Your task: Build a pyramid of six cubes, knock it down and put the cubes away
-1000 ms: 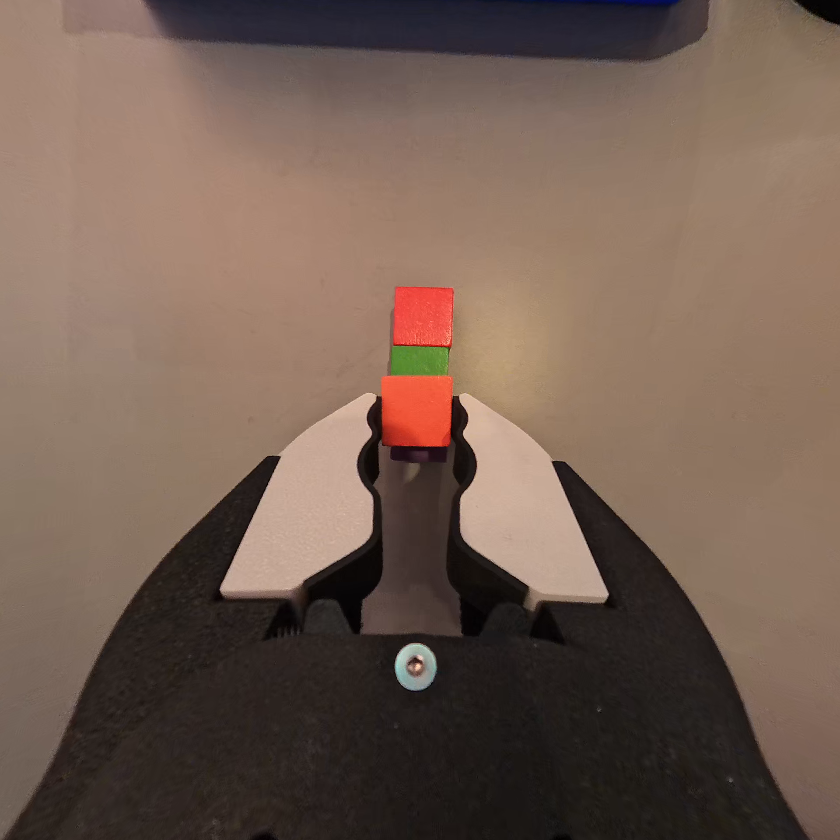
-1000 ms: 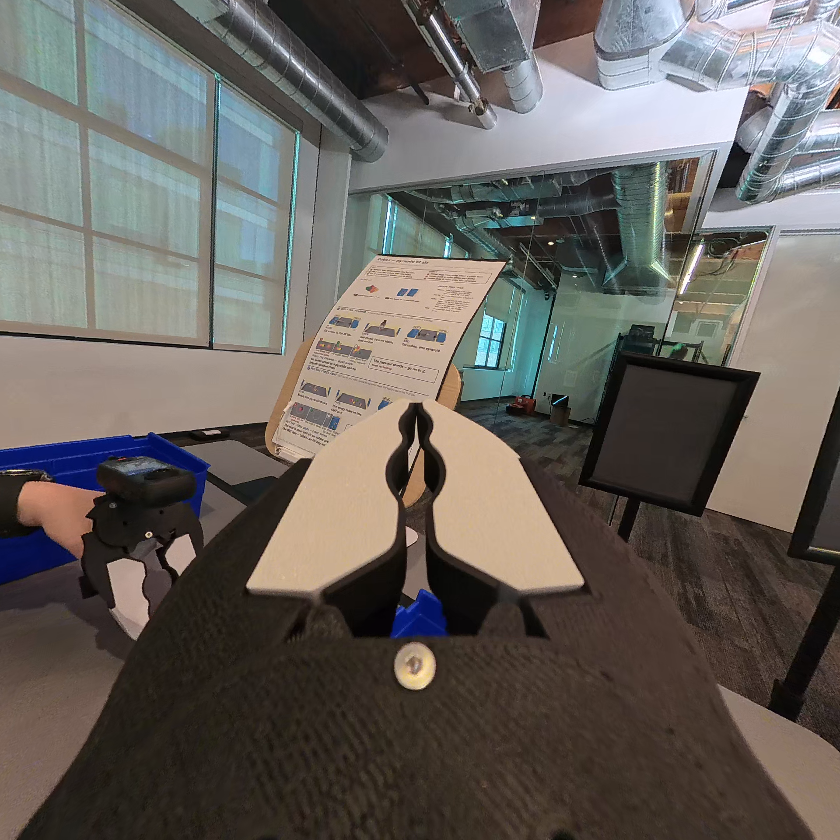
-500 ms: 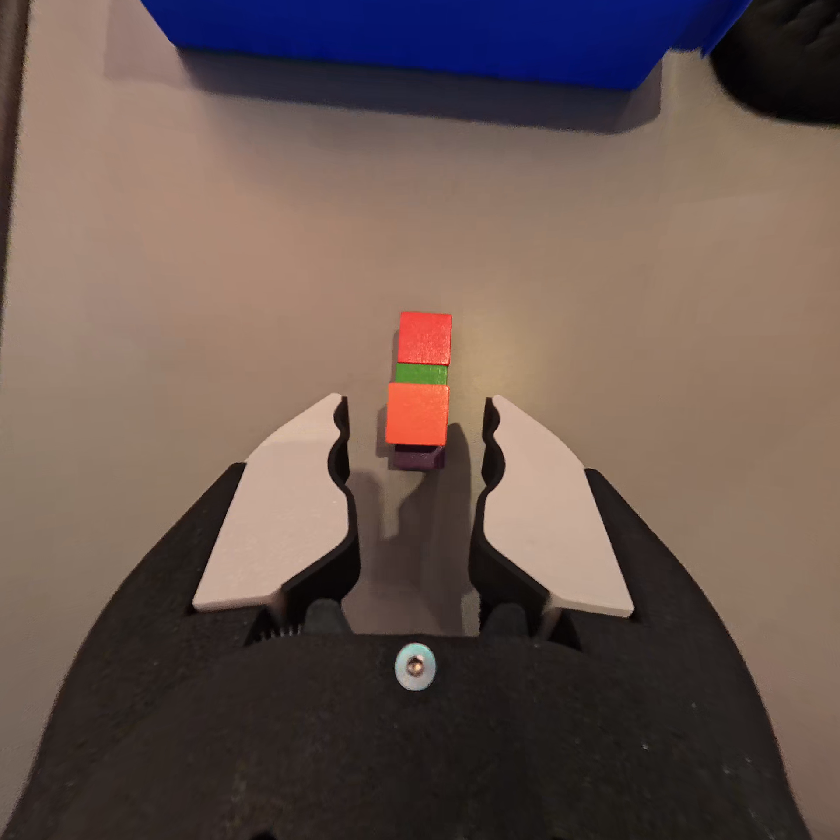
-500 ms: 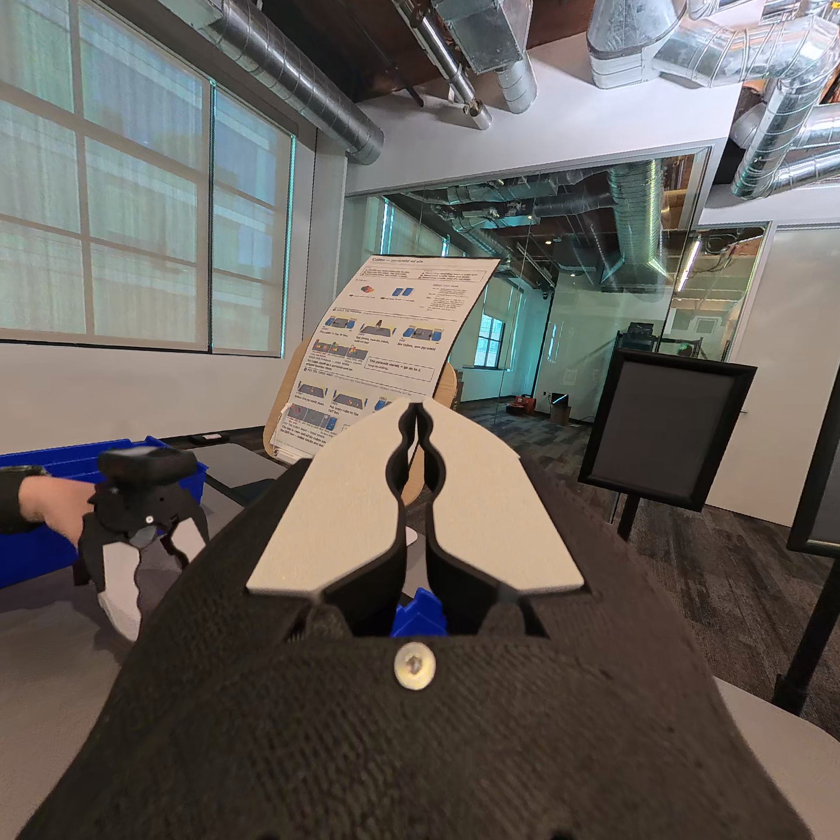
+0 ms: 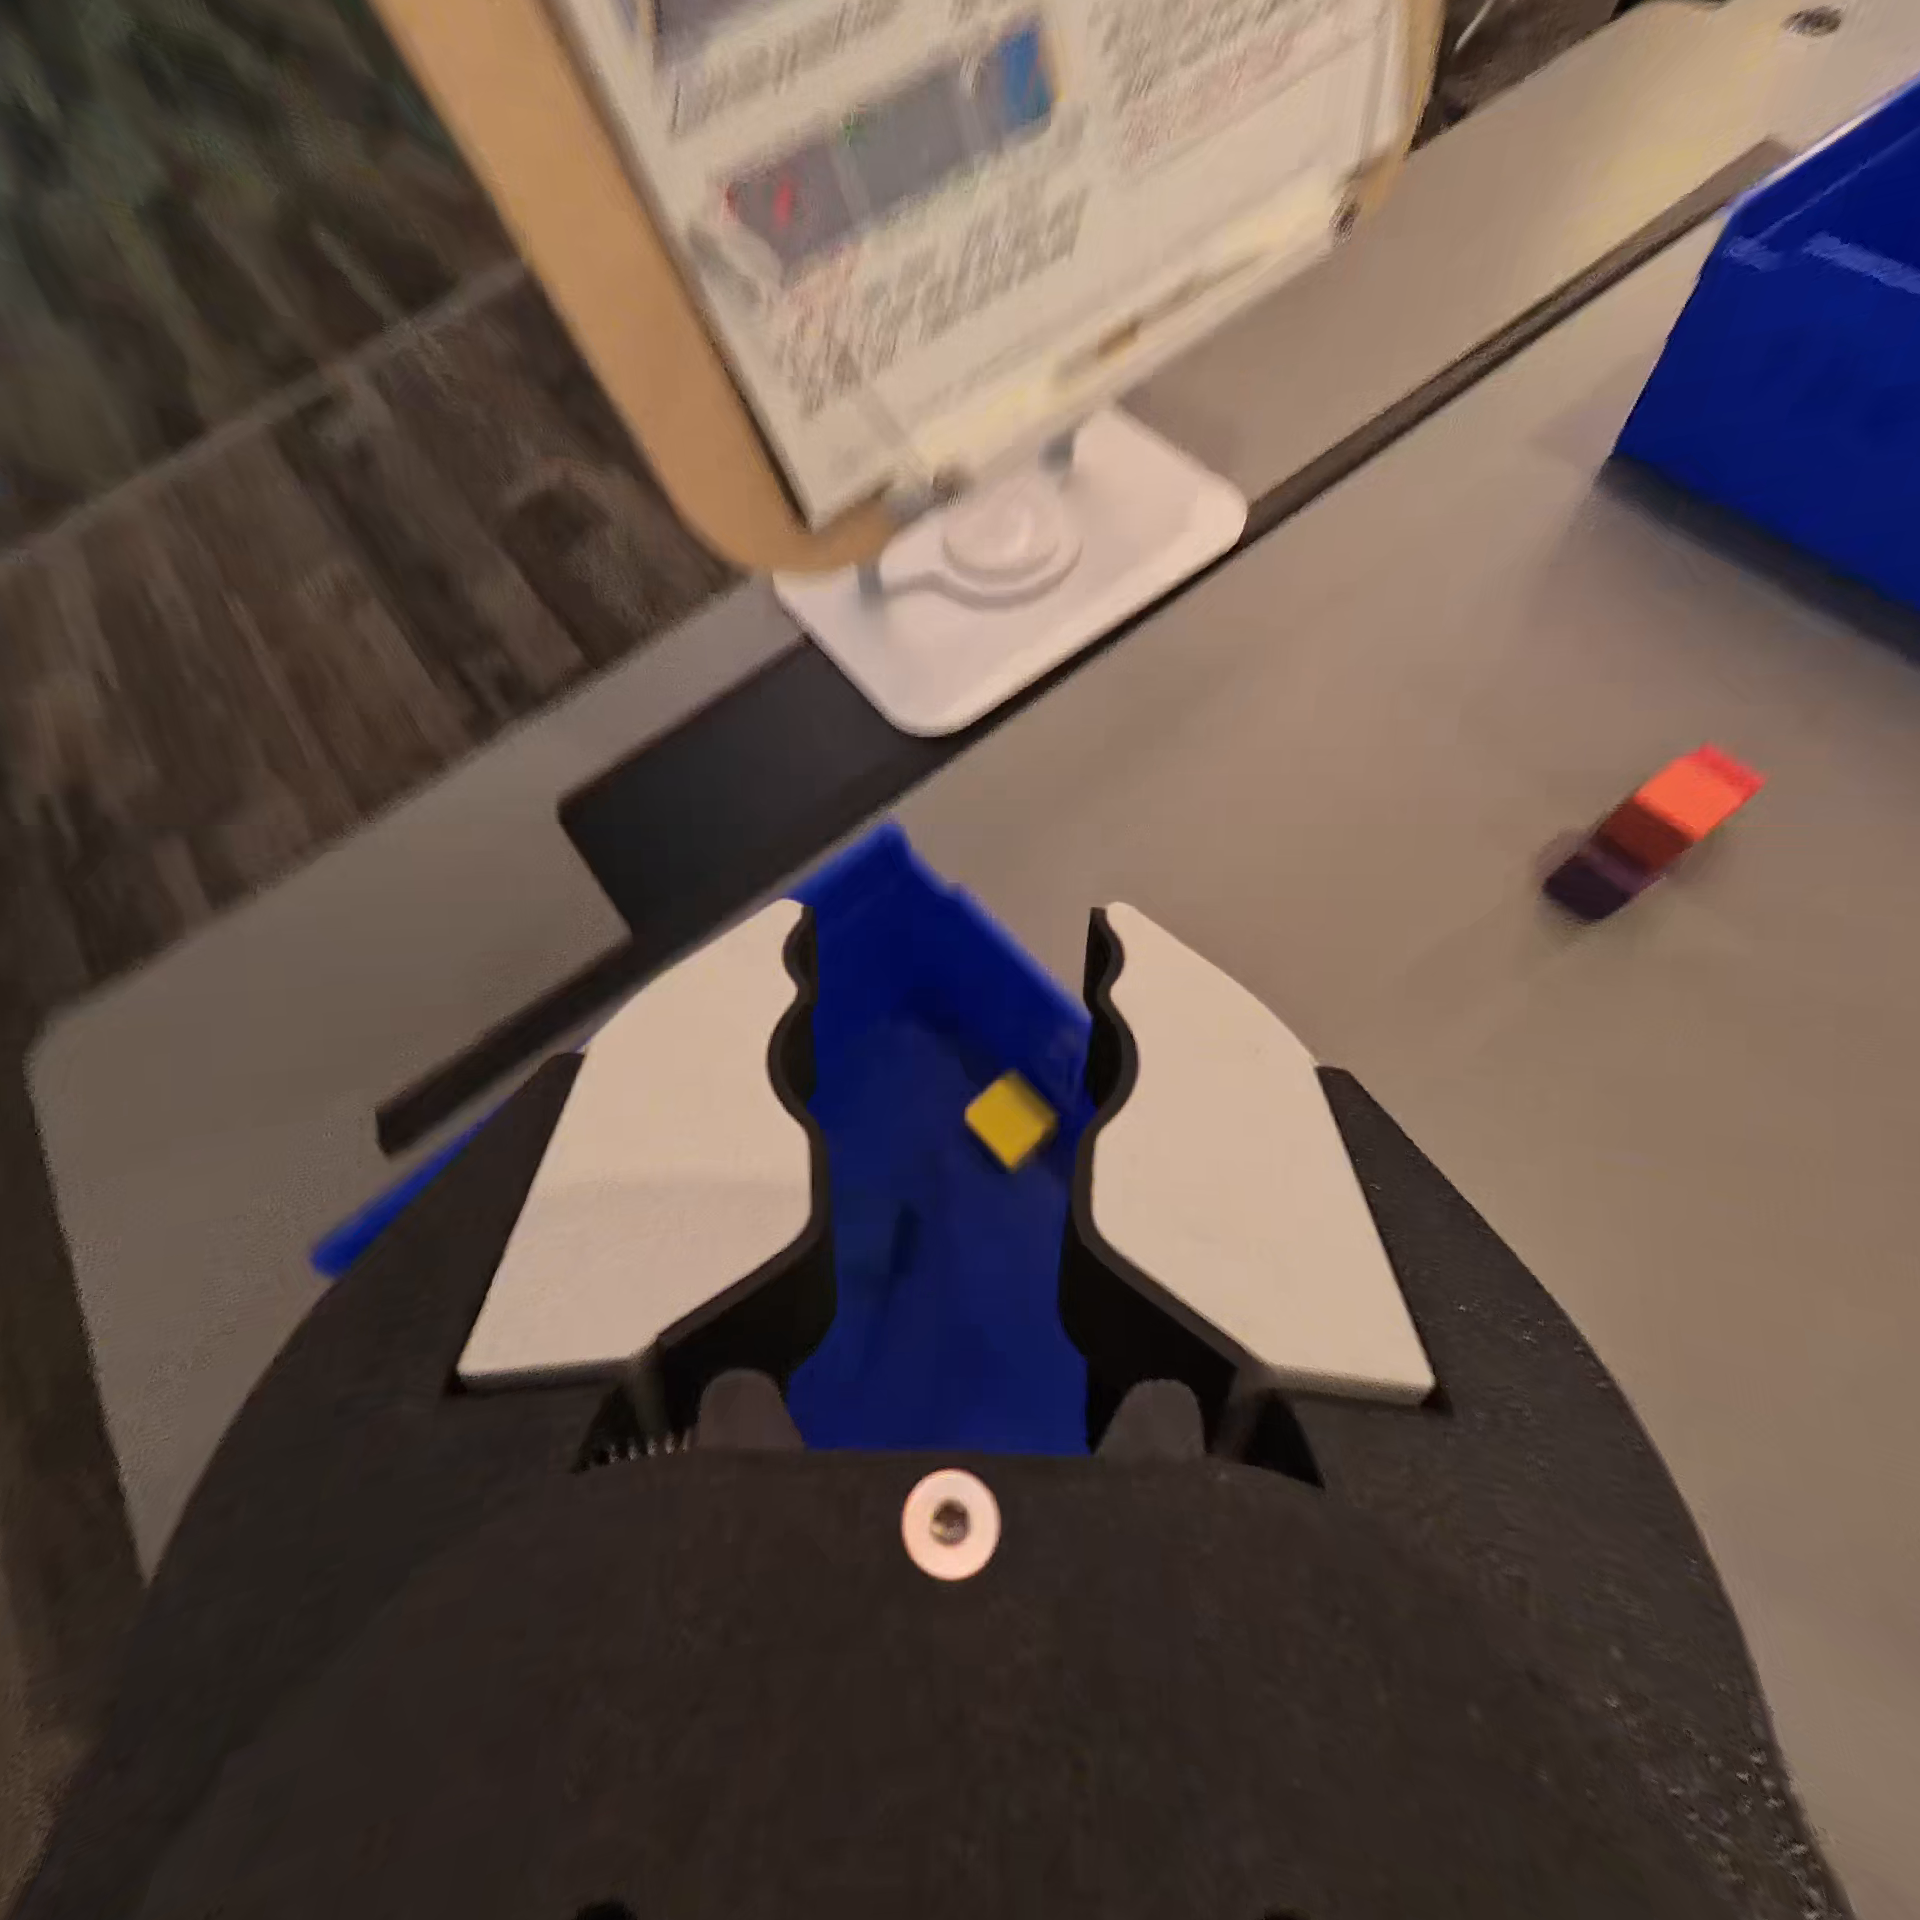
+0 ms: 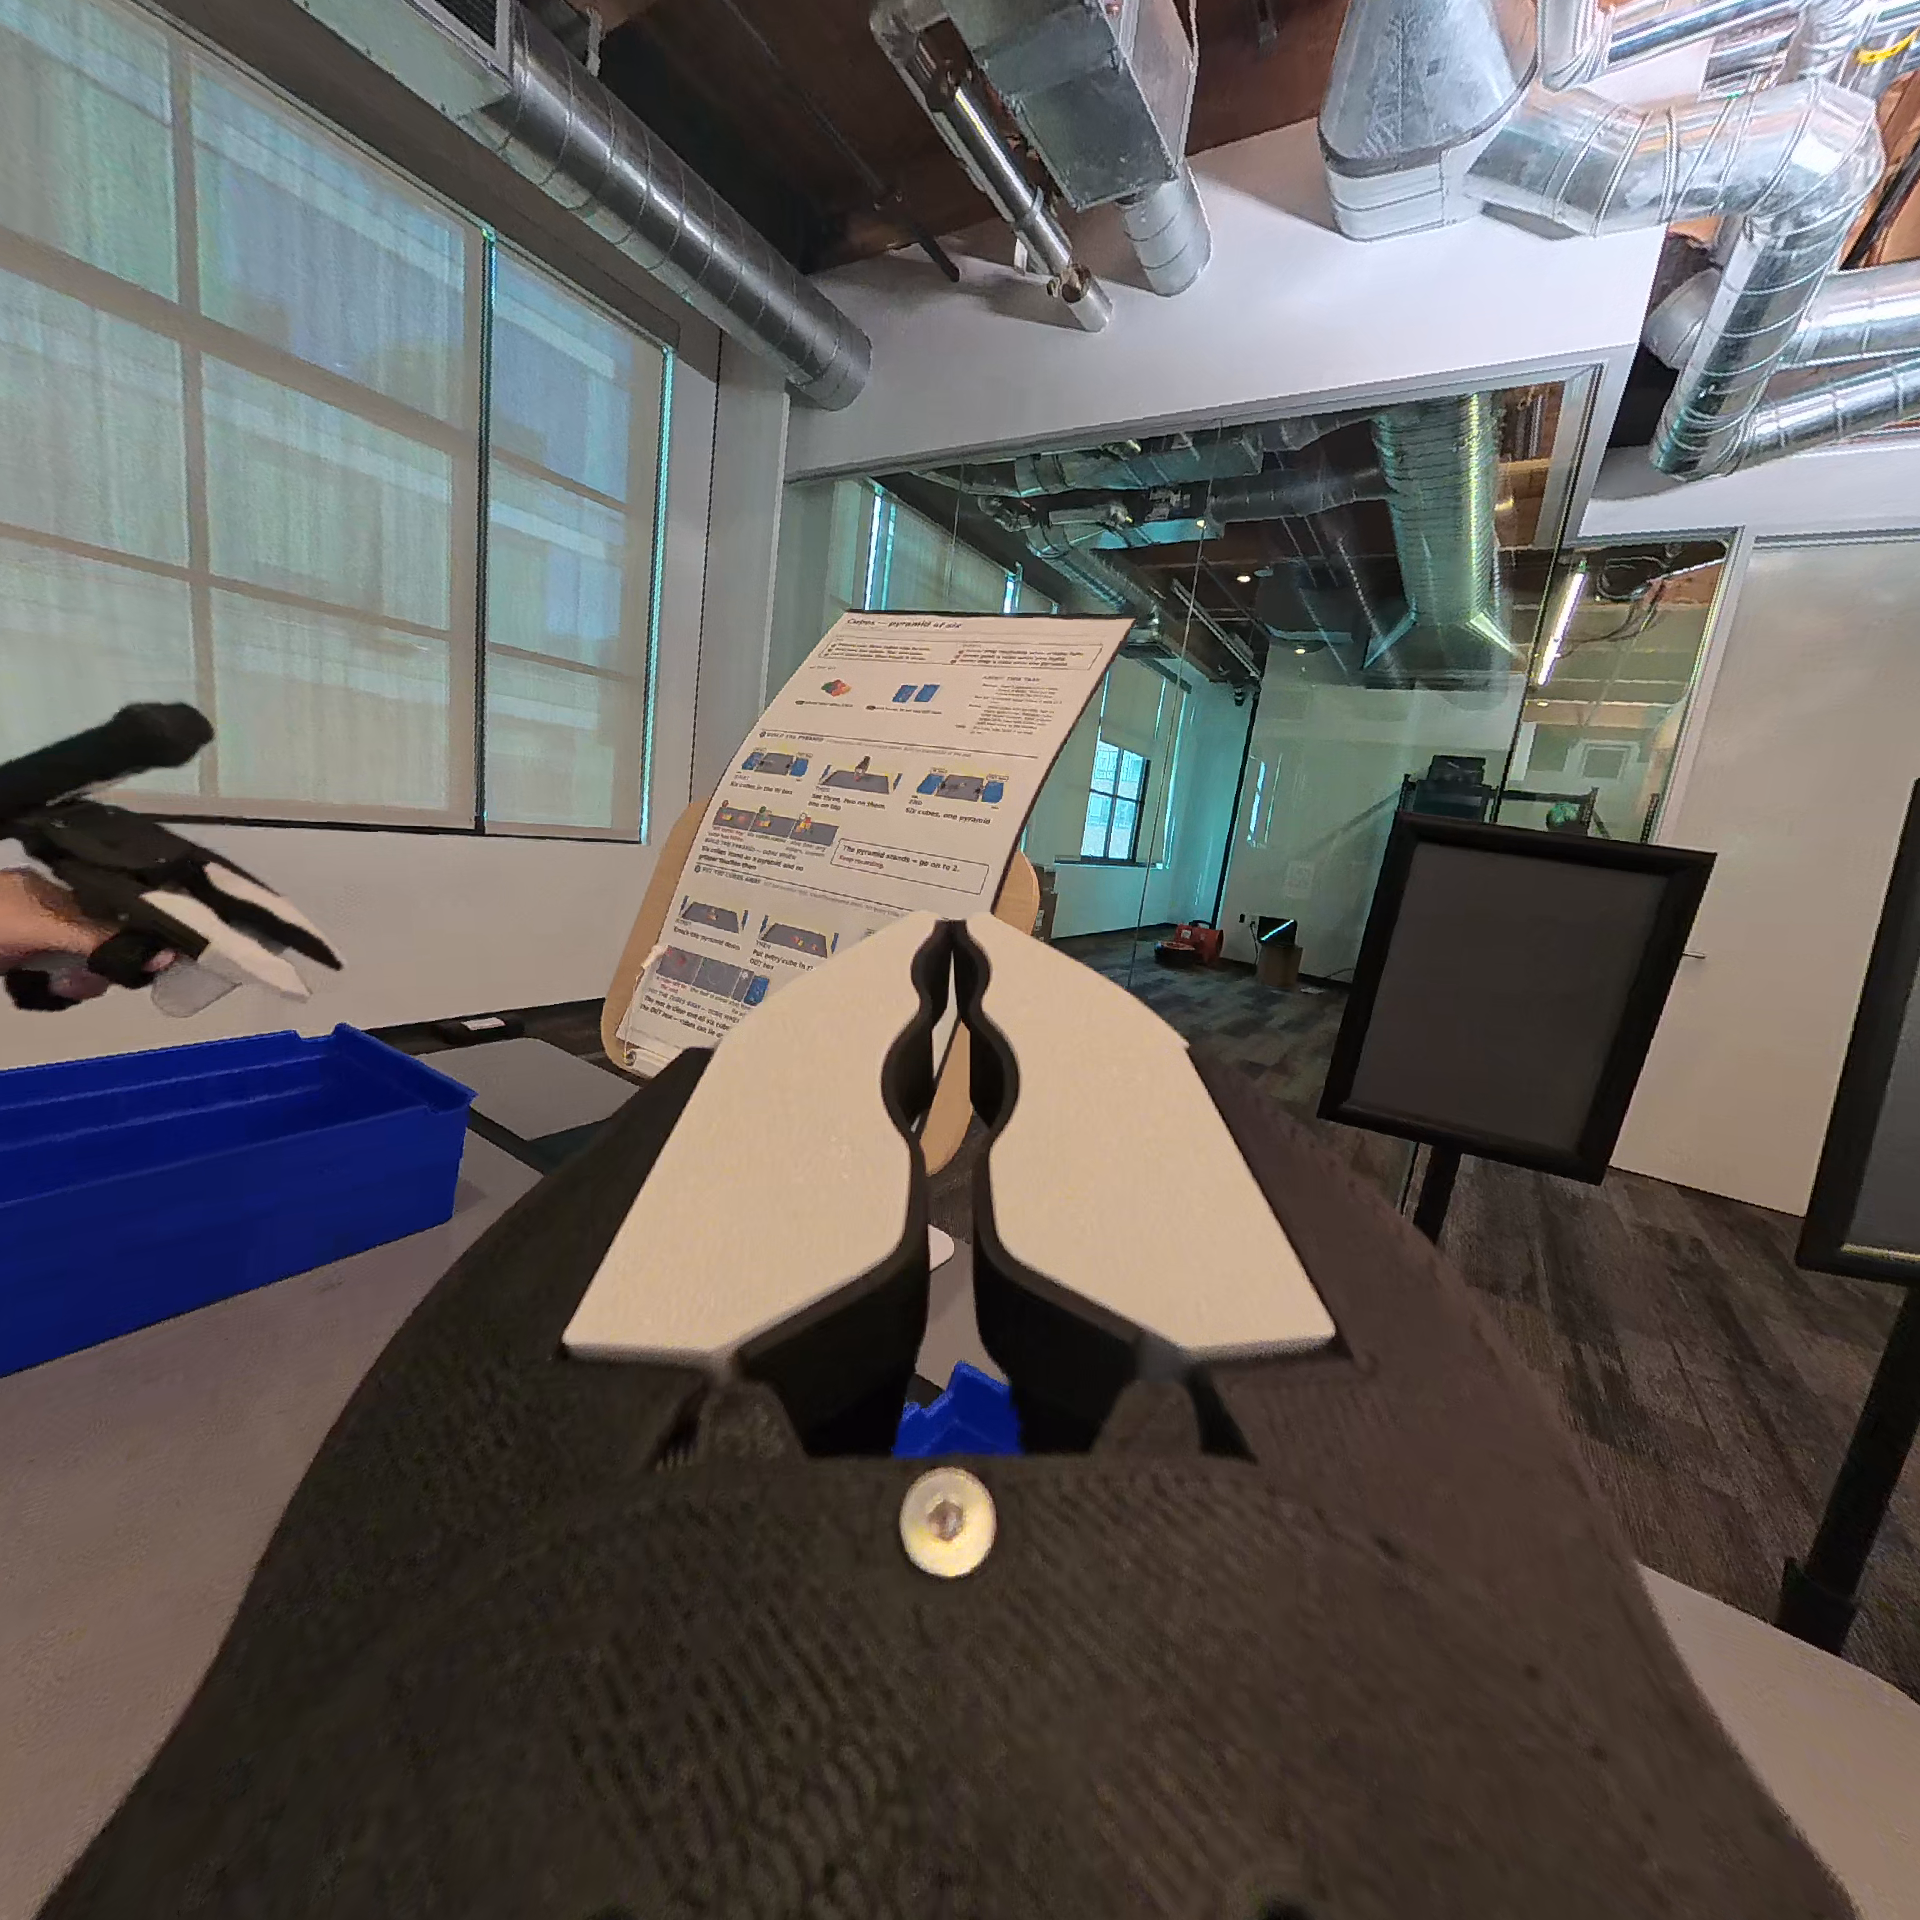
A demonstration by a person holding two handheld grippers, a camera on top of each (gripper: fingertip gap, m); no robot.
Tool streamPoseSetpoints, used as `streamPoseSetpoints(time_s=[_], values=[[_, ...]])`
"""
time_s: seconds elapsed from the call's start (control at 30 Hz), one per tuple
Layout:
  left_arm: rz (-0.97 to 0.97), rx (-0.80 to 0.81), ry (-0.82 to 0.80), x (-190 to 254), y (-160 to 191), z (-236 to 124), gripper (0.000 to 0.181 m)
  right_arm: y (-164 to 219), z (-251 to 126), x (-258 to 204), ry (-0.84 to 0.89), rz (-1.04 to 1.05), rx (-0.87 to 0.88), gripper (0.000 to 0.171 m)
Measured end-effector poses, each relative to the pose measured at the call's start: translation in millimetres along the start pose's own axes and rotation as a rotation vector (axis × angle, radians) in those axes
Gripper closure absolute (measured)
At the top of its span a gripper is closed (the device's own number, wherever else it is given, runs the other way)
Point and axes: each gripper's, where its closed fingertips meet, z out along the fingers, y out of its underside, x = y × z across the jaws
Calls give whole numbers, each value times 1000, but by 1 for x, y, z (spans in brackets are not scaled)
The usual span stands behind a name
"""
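My left gripper is open and empty, held above a blue bin with a yellow cube lying inside it. A small stack of cubes, orange on top with dark red and purple ones beside and below, stands on the grey table to the right. My right gripper is shut with nothing between its pads, raised and pointing into the room. The left gripper also shows in the right wrist view, lifted above the other blue bin.
An instruction sheet on a wooden stand with a white base stands at the table's far edge. A second blue bin sits at the right. A dark framed sign stand is on the floor. The left gripper's tips are roughly 55 cm from the right gripper's.
My left gripper let go of the orange cube on the stack, opened, then lifted and swung away to the bin with the yellow cube. The right gripper stayed shut and still.
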Motion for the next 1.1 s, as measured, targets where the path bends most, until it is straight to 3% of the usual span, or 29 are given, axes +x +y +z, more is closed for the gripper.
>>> streamPoseSetpoints(time_s=[0.17,0.27,0.37,0.6,0.73,0.83,0.93,1.03,1.1], values=[[74,-200,10,-26,98,28,131,3,5,-6,-7,-22,-24,171],[134,-298,49,-27,131,41,130,9,7,-9,-9,-33,-50,170],[218,-375,35,-36,148,49,130,15,10,-10,-8,-38,-73,170],[207,-511,134,-32,170,64,129,23,14,-12,-9,-57,-110,170],[220,-563,151,-32,177,67,152,26,14,-10,-6,-53,-116,170],[180,-597,173,-31,177,64,153,27,14,-8,-2,-47,-118,170],[159,-487,170,-29,136,52,153,25,13,-6,-1,-41,-109,170],[174,-230,163,-10,40,22,153,23,14,-6,-5,-37,-98,171],[216,-81,243,35,-25,2,153,24,16,-8,-10,-37,-99,170]])
